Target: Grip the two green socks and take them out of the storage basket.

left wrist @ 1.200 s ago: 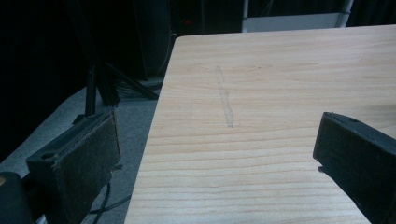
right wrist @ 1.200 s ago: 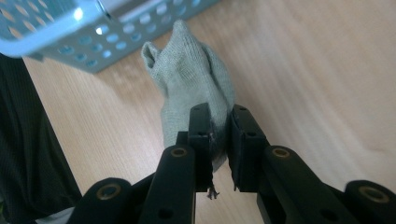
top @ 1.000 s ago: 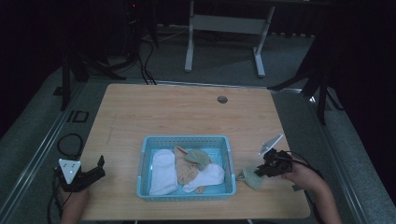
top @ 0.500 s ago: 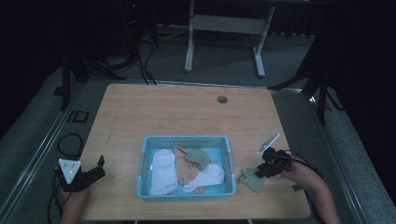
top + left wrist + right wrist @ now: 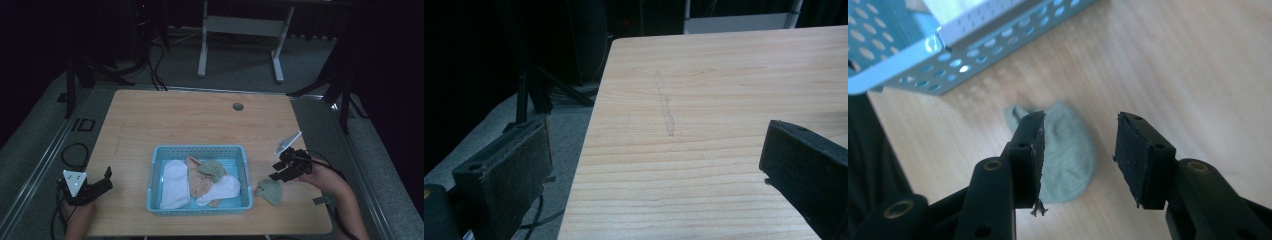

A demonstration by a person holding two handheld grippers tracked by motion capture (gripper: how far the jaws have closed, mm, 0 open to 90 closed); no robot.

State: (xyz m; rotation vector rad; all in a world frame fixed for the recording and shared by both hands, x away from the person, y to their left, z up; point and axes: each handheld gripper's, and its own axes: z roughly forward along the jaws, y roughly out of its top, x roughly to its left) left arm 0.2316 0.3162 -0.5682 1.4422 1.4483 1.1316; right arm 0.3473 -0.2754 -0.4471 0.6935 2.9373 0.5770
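Right gripper (image 5: 278, 172) poised over a green sock (image 5: 270, 191), jaws parted and empty.

The right hand (image 5: 317, 174) reaches in from the near right edge, holding the gripper just above the sock, which lies flat on the wooden table (image 5: 190, 120) just right of the blue basket (image 5: 245, 167). The left gripper (image 5: 102, 181) rests at the table's near left corner, jaws spread wide, holding nothing. The basket contains white, tan and green socks.

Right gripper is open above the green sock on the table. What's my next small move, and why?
Probably re-centre and lower: the right gripper stands open, and the green sock lies flat under its left jaw, beside the blue basket, not between both jaws.
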